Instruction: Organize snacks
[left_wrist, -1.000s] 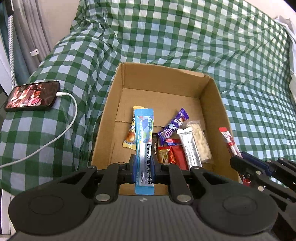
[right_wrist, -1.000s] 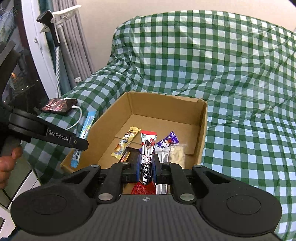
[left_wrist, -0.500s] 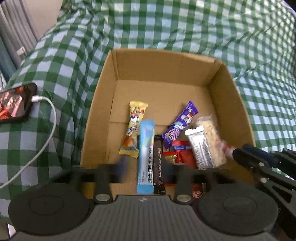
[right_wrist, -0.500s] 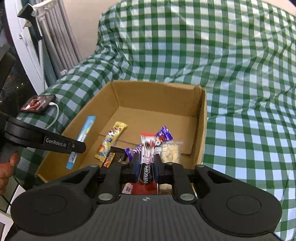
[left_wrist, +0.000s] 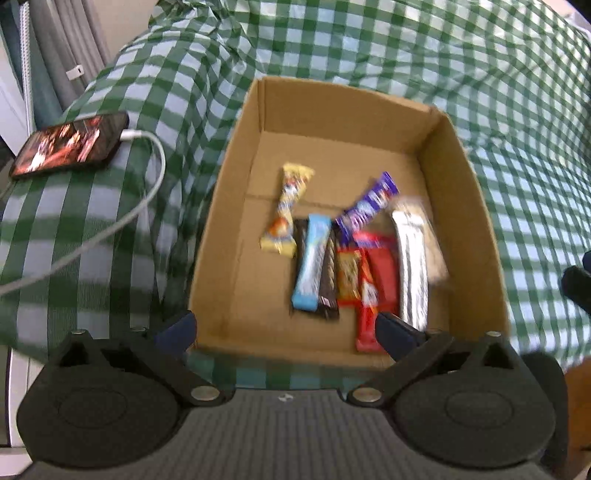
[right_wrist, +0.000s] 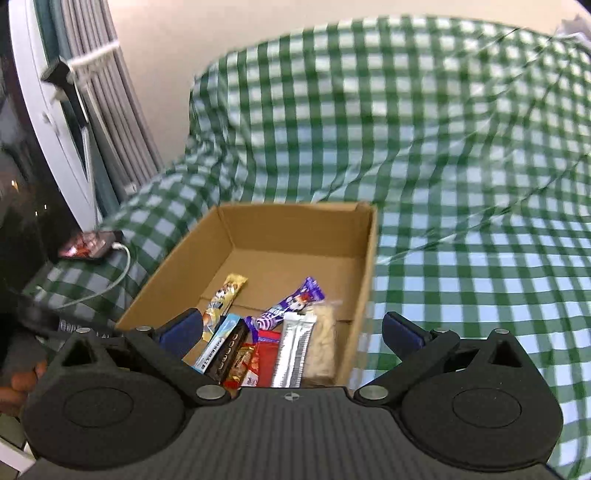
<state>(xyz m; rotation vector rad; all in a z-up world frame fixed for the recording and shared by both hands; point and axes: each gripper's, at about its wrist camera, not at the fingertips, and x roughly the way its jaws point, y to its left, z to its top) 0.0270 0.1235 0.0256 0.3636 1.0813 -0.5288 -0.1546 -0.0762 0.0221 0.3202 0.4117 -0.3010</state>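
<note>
An open cardboard box (left_wrist: 236, 206) (right_wrist: 173, 273) sits on a green checked cloth and holds several snack packets. The light blue stick (left_wrist: 312, 262) (right_wrist: 218, 341) lies on a dark bar (left_wrist: 330, 280). The red Nescafe stick (left_wrist: 367, 299) lies at the near right, beside a silver packet (left_wrist: 410, 266) (right_wrist: 293, 347). A yellow bar (left_wrist: 288, 210) (right_wrist: 225, 299) and a purple bar (left_wrist: 367, 206) (right_wrist: 291, 304) lie further back. My left gripper (left_wrist: 286, 328) is open and empty above the box's near edge. My right gripper (right_wrist: 291, 328) is open and empty above the near right corner.
A phone (left_wrist: 70, 146) (right_wrist: 90, 249) with a lit screen and a white cable (left_wrist: 122, 218) lies on the cloth left of the box. Curtains and a window frame (right_wrist: 55, 110) stand at the far left. Checked cloth (right_wrist: 480, 258) spreads right of the box.
Both grippers have opened. The blue stick has dropped from the left one and the red Nescafe stick from the right one into the box. Both grippers have pulled back and up.
</note>
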